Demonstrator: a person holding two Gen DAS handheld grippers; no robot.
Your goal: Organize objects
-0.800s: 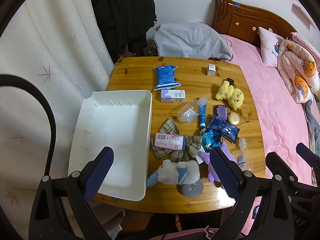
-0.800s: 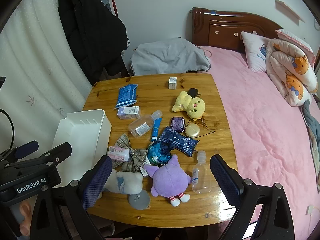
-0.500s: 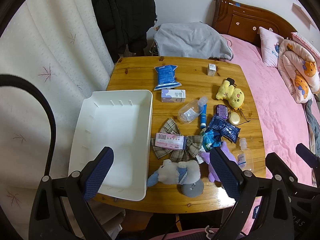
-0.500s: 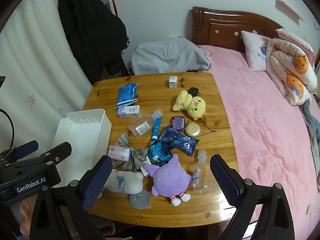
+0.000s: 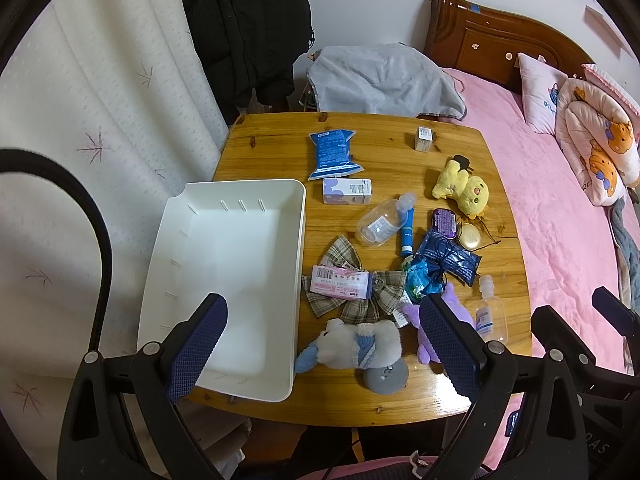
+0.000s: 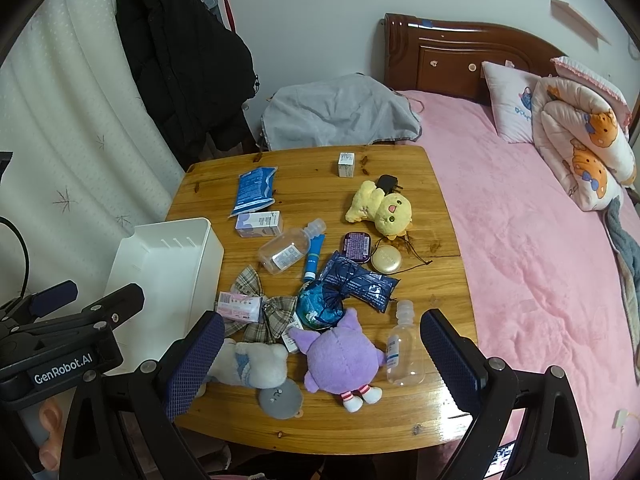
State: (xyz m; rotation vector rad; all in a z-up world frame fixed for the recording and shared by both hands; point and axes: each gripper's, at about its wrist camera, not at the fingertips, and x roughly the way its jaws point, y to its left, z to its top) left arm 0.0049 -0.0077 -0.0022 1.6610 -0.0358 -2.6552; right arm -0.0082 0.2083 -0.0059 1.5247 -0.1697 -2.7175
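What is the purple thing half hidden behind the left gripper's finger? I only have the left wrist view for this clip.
Observer: A purple plush toy. The right wrist view shows it whole, lying near the front edge of the table, striped feet toward the camera.
Operator: Is the right gripper holding anything?
Observer: No. The right gripper is wide open, with nothing between its pads.
Operator: Can you see what carries the left gripper?
Observer: Yes. In the right wrist view, a person's hand shows just under the body of the left gripper, at the picture's lower left.
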